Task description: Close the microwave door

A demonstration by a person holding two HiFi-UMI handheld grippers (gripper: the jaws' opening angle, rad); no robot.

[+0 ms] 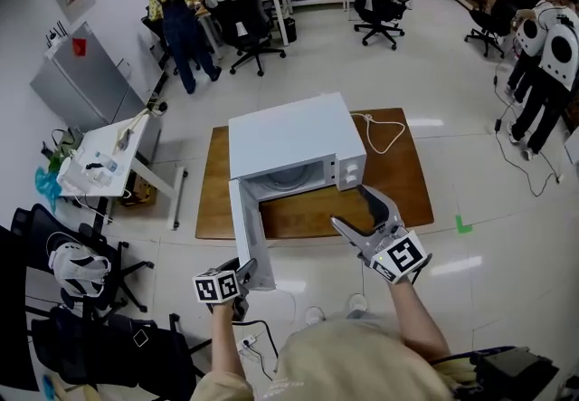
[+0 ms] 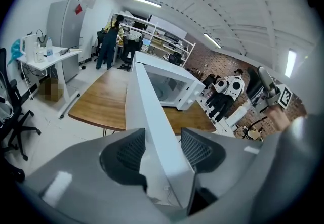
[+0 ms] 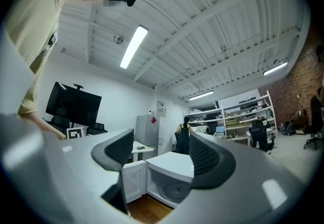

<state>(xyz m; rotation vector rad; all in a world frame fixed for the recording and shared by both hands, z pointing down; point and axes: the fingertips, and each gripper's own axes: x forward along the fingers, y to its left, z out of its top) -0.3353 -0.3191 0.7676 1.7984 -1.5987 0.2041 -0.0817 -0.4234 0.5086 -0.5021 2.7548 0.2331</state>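
A white microwave [image 1: 289,137] stands on a wooden table [image 1: 403,186], and its door [image 1: 249,232] swings out toward me past the table's front edge. My left gripper [image 1: 242,274] is at the door's free end; in the left gripper view the door [image 2: 152,112] runs edge-on between the pads, and the gripper [image 2: 163,149] is shut on it. To the right of the door, my right gripper [image 1: 348,206] hangs open in front of the oven cavity with nothing between its fingers. From the right gripper [image 3: 161,154] view, the open microwave [image 3: 169,177] lies low and ahead.
A white power cord [image 1: 384,132] lies on the table to the right of the microwave. A white desk [image 1: 99,159] and black office chairs [image 1: 81,272] stand at the left. A person [image 1: 181,23] works at the far shelves, and others [image 1: 543,64] stand at the right.
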